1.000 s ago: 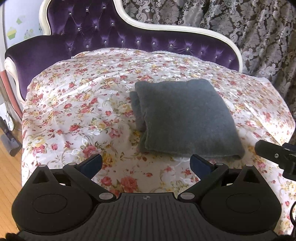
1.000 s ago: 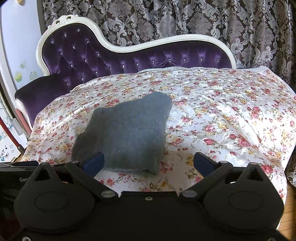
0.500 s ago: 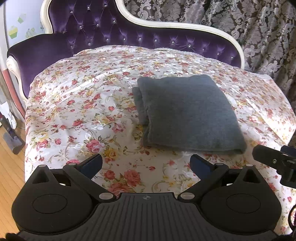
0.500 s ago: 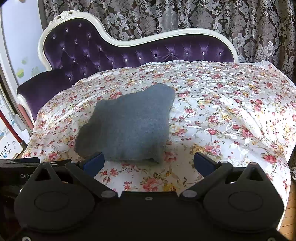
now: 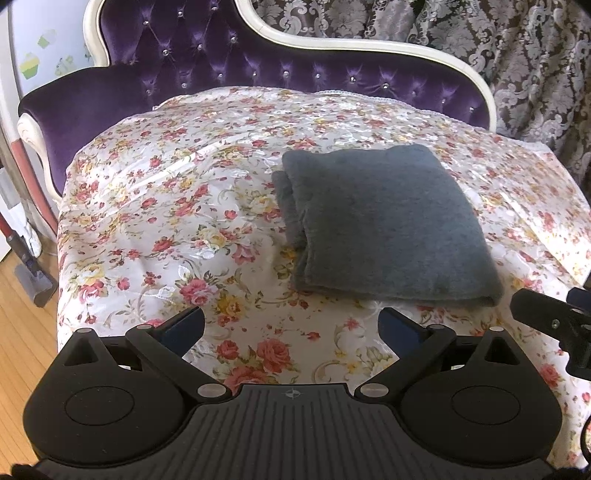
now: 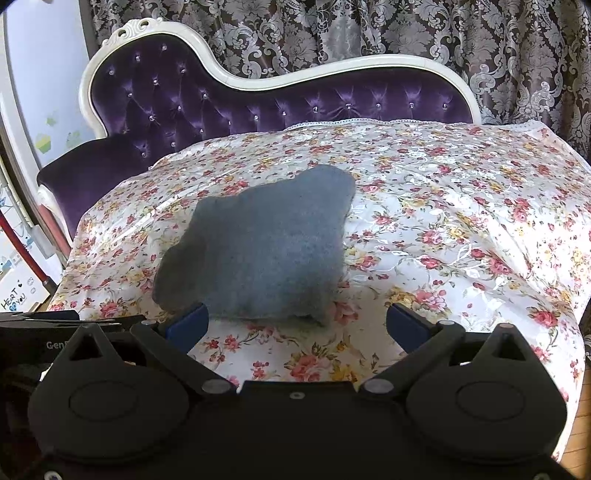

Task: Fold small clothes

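Observation:
A grey fleecy garment lies folded into a thick rectangle on the flowered cover of a sofa. It also shows in the right wrist view. My left gripper is open and empty, held back from the garment's near edge over the cover. My right gripper is open and empty, just short of the garment's near edge. Part of the right gripper shows at the right edge of the left wrist view.
The sofa has a purple tufted back with a white frame. Patterned curtains hang behind it. Wooden floor and a vacuum head lie to the left of the sofa.
Both grippers have drawn back and risen a little from the folded garment. The garment has not moved.

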`<act>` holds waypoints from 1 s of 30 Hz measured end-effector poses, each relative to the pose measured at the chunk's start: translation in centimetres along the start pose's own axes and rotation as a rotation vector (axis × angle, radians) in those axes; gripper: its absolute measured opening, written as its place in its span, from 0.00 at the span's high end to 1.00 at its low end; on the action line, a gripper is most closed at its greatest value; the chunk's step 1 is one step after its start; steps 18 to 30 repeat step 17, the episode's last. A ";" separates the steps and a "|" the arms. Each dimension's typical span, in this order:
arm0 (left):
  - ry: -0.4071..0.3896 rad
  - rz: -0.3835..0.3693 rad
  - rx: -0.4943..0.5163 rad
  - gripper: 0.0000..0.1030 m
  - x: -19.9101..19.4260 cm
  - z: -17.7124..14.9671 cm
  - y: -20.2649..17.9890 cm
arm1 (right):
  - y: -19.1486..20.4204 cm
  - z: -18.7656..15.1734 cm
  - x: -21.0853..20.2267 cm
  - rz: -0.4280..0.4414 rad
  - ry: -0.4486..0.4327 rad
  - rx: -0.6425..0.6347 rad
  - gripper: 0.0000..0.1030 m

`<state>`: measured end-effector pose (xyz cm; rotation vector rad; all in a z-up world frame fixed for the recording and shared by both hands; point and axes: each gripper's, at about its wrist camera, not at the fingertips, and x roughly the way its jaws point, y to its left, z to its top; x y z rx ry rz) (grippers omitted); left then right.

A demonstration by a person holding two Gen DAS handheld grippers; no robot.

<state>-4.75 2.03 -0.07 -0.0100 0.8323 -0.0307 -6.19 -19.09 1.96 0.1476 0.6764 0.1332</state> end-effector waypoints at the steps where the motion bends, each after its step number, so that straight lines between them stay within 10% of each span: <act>1: 0.002 -0.003 0.003 0.02 0.0 0.0 -0.1 | 0.0 0.0 0.0 0.001 0.001 0.000 0.01; 30: 0.014 -0.004 -0.002 0.02 0.5 0.1 -0.3 | -0.1 0.1 0.5 0.014 0.012 0.007 0.01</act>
